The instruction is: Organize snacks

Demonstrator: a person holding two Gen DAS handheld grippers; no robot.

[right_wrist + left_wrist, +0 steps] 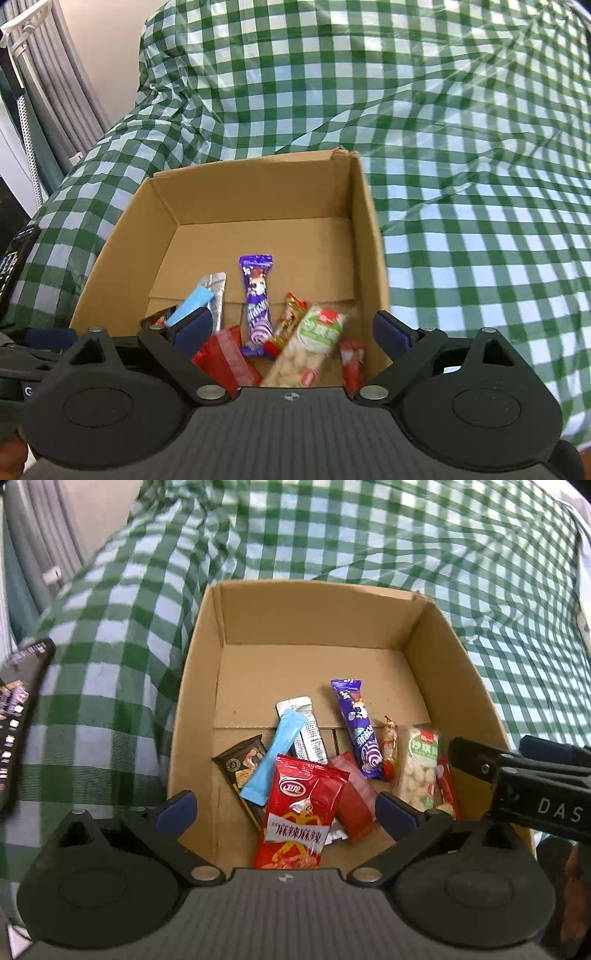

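Left gripper [286, 806] hangs spread wide and empty over the large red foil snack packet [301, 812] in the open brown cardboard box [314, 616] on green-checked cloth [110, 635]. Right gripper [291, 330] stands likewise parted, empty, above the clear peanut packet [310, 347]. Judged: release done; next, fetch remaining snacks.

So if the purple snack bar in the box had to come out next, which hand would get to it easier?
Probably the right. In its view the purple bar stands straight ahead between the open right gripper fingers. The left gripper, also open, hangs over the big red packet, with the bar off to one side.
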